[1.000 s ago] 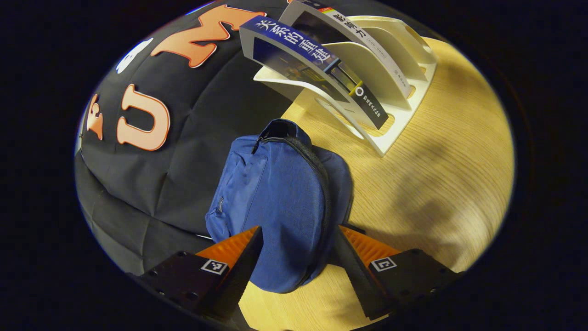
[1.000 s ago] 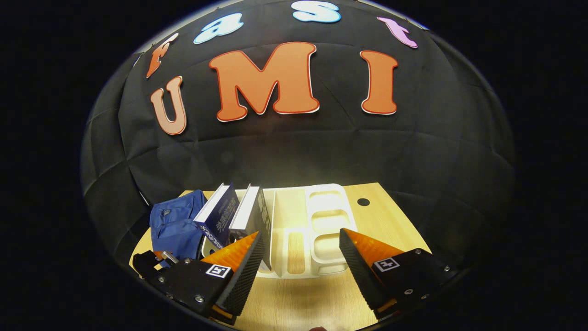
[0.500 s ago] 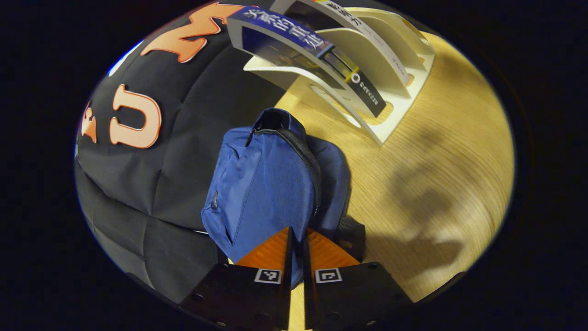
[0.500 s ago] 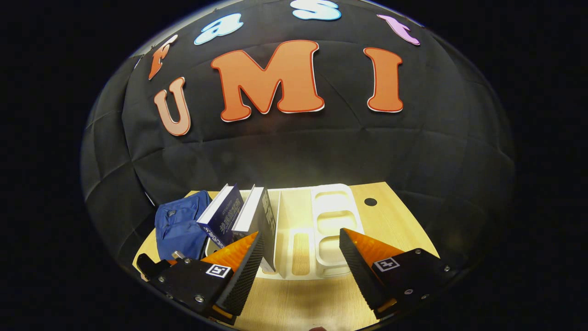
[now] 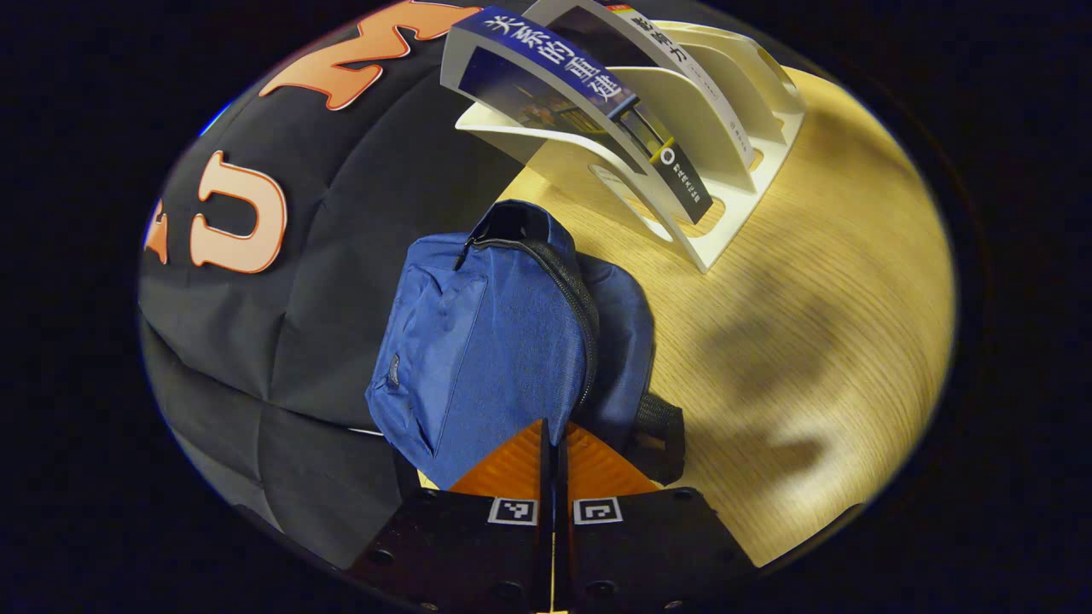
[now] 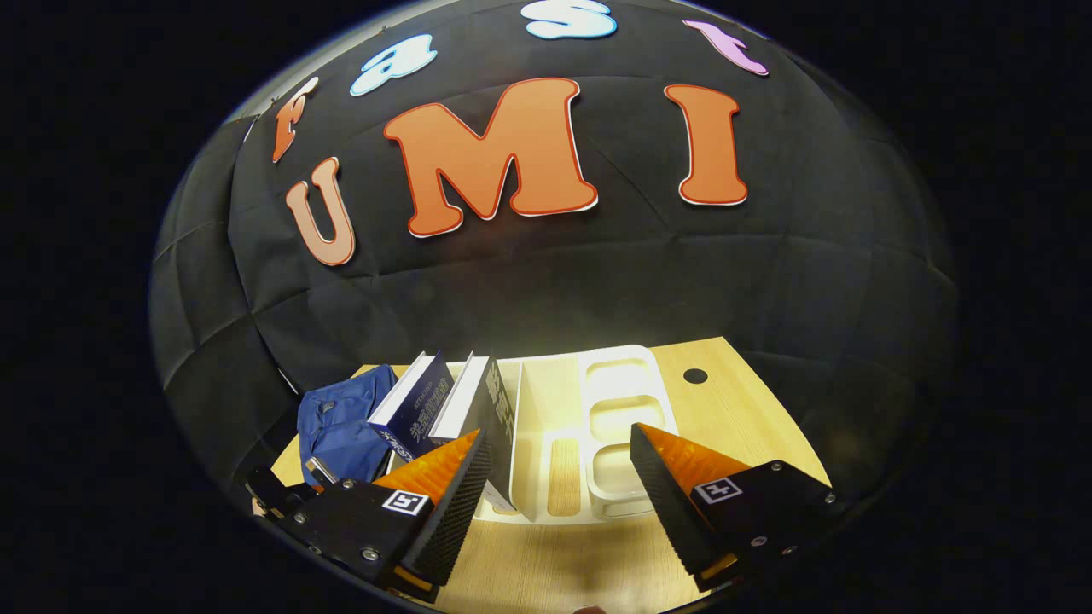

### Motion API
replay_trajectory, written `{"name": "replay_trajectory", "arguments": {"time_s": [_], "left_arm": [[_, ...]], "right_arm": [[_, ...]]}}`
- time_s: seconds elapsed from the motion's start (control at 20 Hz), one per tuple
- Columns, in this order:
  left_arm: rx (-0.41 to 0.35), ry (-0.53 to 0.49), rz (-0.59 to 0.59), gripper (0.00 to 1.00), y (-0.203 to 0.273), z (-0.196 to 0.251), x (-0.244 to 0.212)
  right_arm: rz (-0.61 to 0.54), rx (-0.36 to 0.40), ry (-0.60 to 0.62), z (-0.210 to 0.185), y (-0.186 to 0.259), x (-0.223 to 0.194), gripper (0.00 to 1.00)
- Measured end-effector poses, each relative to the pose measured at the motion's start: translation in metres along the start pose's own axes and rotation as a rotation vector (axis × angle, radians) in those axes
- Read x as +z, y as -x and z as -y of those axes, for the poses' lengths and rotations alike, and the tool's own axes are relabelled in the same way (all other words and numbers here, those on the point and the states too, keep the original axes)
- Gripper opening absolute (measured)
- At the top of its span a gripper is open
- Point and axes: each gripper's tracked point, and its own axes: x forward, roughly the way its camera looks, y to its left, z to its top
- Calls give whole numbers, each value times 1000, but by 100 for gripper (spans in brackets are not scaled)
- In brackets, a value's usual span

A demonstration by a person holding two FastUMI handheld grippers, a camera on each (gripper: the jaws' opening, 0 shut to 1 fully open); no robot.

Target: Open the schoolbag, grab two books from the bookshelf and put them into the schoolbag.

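The blue schoolbag (image 5: 495,341) lies on the wooden table against the black wall, and its dark zipper (image 5: 573,298) is shut. My left gripper (image 5: 553,439) is shut on the bag's near edge, pinching fabric beside the zipper's end. Beyond the bag stands the white bookshelf (image 5: 725,196), holding a blue book (image 5: 580,111) and a white-spined book (image 5: 682,77) that both lean in its slots. In the right gripper view, my right gripper (image 6: 559,477) hangs open above the table in front of the bookshelf (image 6: 597,426), near the two books (image 6: 452,409). The schoolbag (image 6: 337,422) sits left of them.
The table (image 5: 810,341) is bare wood to the right of the bag, with hand shadows on it. A small round hole (image 6: 695,375) sits in the tabletop behind the shelf's right end. The black cloth wall runs close behind the bag and shelf.
My left gripper closed from wide open onto the bag's near edge and has lifted the fabric slightly. The right gripper stayed open, drifting a little.
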Motion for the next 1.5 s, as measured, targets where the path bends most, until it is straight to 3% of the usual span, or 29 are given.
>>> {"name": "replay_trajectory", "arguments": {"time_s": [0.35,0.55,0.7,0.95,1.1,1.5], "left_arm": [[-205,59,54,1,17,-31,9],[-332,18,112,1,33,-67,15],[-385,-15,165,1,40,-102,22],[-282,-121,273,1,34,-187,47],[-252,-118,317,1,31,-223,57],[-199,-108,402,1,18,-265,78]], "right_arm": [[29,-89,-27,-8,6,4,97],[31,-162,-72,-21,14,1,97],[25,-176,-68,-46,13,-5,97],[5,-140,-52,-99,12,-8,97],[12,-138,-45,-122,17,-8,97],[-10,-156,-26,-145,26,-4,97]]}}
